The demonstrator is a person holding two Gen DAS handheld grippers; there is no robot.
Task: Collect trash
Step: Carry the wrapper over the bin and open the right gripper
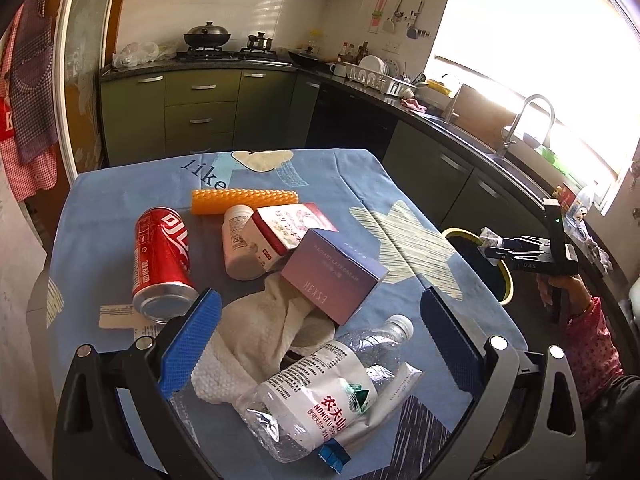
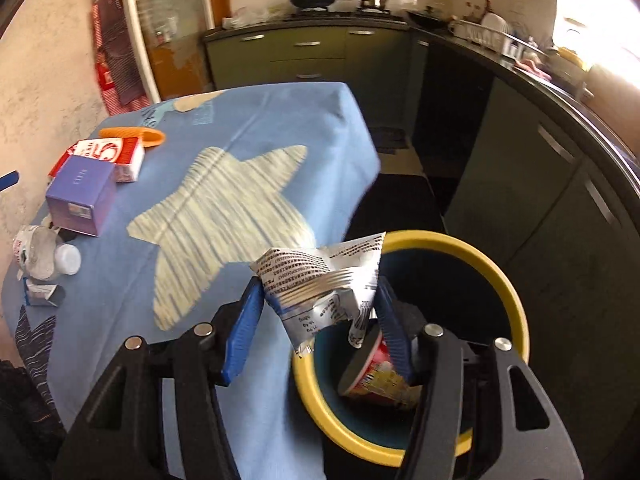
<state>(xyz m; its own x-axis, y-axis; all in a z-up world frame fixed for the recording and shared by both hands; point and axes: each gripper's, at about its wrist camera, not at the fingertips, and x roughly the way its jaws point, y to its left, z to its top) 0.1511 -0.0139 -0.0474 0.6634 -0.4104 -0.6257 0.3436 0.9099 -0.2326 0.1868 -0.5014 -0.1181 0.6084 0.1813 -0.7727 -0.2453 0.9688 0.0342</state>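
Observation:
My right gripper [image 2: 320, 300] is shut on a crumpled silver wrapper [image 2: 320, 280] and holds it over the rim of the yellow-rimmed bin [image 2: 508, 280] beside the table; a red noodle cup [image 2: 380, 376] lies inside. In the left wrist view the right gripper [image 1: 490, 242] hangs over the bin [image 1: 506, 292]. My left gripper [image 1: 320, 320] is open above a white cloth [image 1: 264, 332] and a crushed water bottle [image 1: 324, 396]. A red cola can [image 1: 162, 256], a white pill bottle [image 1: 238, 240], a red-and-white carton [image 1: 288, 224] and a purple box [image 1: 334, 272] lie beyond.
An orange ridged roller [image 1: 244, 200] lies farther back on the blue tablecloth [image 1: 120, 200]. A paper scrap [image 1: 116, 316] lies by the can. Green kitchen cabinets [image 1: 200, 112], a counter and a sink tap [image 1: 528, 120] run behind and to the right.

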